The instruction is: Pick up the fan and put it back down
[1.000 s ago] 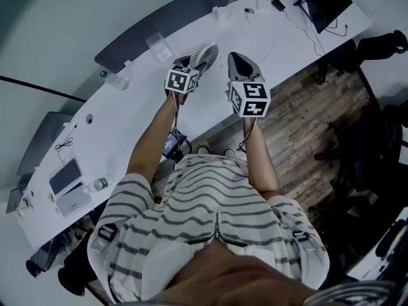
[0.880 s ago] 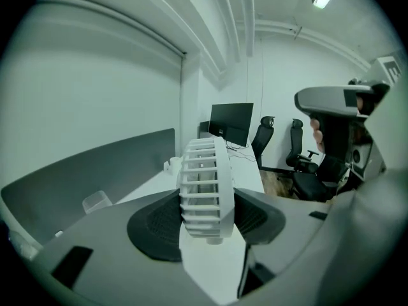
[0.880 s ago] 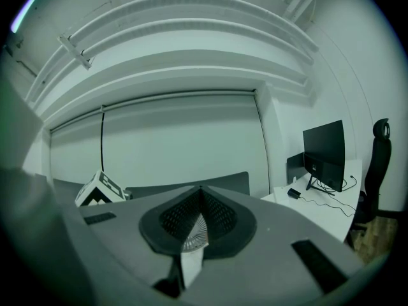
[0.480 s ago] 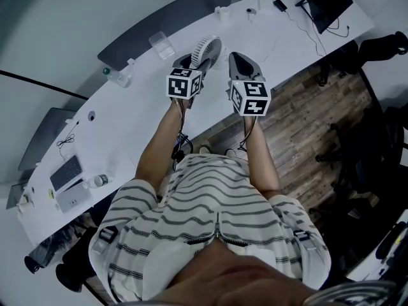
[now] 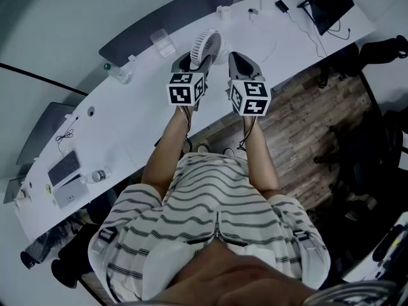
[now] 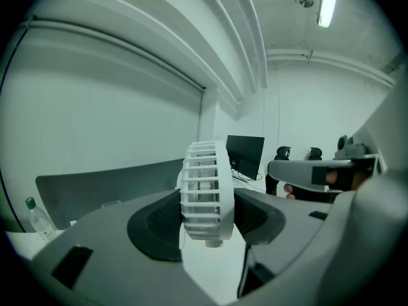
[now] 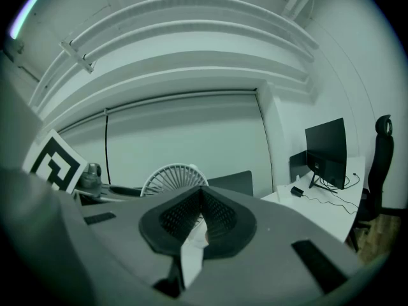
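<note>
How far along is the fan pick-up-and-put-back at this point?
Done: the left gripper is clamped on the fan, whose base hangs clear of the desk, so the pick-up looks complete. In hand: holding it aloft. Left: setting the fan back down and letting go. The right gripper is shut and empty.

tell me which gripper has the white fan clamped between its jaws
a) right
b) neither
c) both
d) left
D: in the left gripper view the fan stands edge-on, pinched between the pads of the left gripper. The right gripper has its jaws together on nothing, and the fan shows only behind them.
</note>
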Action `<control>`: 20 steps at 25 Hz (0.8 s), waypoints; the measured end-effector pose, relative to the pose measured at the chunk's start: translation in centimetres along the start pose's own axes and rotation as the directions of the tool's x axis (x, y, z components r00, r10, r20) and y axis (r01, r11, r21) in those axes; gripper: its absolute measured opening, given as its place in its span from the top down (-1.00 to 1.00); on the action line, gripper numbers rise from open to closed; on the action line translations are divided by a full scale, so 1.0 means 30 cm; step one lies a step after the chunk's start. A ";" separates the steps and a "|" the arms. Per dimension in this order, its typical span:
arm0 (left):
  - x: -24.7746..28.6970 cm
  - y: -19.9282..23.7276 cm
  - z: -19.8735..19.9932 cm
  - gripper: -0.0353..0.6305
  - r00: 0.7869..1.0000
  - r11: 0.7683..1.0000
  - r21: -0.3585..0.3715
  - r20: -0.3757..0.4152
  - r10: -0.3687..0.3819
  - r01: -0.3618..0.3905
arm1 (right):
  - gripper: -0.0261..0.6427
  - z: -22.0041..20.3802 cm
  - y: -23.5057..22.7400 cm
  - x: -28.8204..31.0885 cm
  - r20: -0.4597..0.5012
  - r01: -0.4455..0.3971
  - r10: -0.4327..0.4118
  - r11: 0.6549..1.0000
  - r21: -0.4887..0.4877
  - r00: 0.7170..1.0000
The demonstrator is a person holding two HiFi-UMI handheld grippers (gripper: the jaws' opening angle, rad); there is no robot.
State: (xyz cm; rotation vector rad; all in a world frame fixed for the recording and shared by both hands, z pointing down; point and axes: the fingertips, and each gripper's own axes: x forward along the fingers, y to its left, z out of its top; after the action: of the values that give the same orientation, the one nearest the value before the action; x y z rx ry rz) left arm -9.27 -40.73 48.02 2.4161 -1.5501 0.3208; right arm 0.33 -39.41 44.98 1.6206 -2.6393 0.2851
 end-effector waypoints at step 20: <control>-0.124 -0.078 0.109 0.21 0.984 0.996 0.001 0.157 0.086 -0.088 | 0.89 0.008 0.030 -0.031 0.005 -0.018 0.018 1.000 0.005 1.000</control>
State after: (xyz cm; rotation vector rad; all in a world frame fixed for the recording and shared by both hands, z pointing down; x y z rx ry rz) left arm -8.49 -37.68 43.55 2.4360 -1.7274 0.1558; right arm -0.03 -38.22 44.52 1.6015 -2.6601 0.2890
